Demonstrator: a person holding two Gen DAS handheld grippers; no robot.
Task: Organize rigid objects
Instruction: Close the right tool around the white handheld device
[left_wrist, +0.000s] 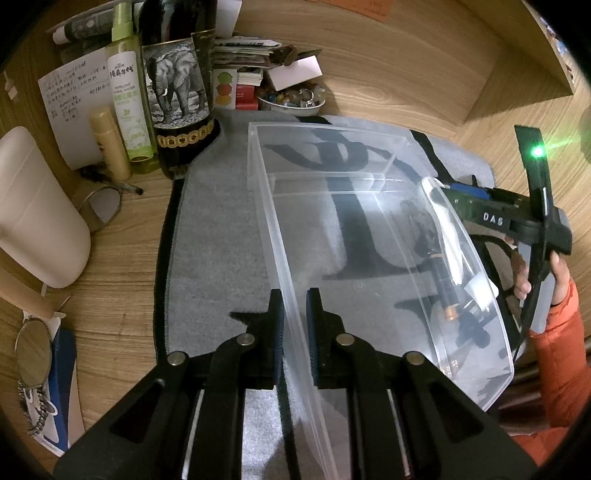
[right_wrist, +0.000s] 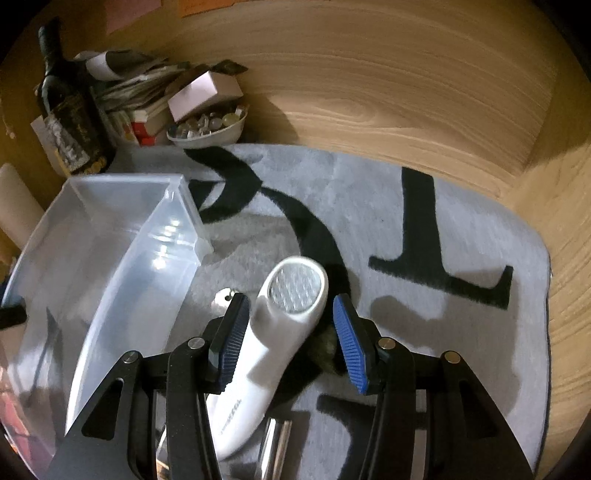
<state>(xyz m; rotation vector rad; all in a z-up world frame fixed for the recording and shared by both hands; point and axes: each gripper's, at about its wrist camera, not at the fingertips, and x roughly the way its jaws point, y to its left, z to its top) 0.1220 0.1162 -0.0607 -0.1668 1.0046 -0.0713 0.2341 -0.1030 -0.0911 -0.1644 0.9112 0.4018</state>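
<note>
Left gripper: jaws pinching the near wall of the clear plastic bin, one pad outside the wall, one inside. The wall runs straight out from between the jaws. Bin sits on the grey mat with black lettering.

Right gripper: jaws spread, straddling the white handheld device. Left pad looks to be against the device's side; right pad is clear of it with a visible gap. No pinch that I can see. The device lies on the mat, its round grilled head pointing out past the fingertips and its handle running back under the gripper body. The bin's outer wall stands just left of the left jaw.

Other items near the right jaws: a small metal disc on the mat just beyond the left pad, between device and bin; a dark fuzzy lump under the right side of the device, inside the right pad; a shiny metal cylinder back below the jaws.

In the left wrist view, the right gripper shows beyond the bin's far wall, held by a hand with an orange sleeve. Small items seen through that wall are too distorted to identify.

Far beyond the left jaws on the wooden desk: a dark bottle with an elephant label, a green spray bottle, and a bowl of beads.
</note>
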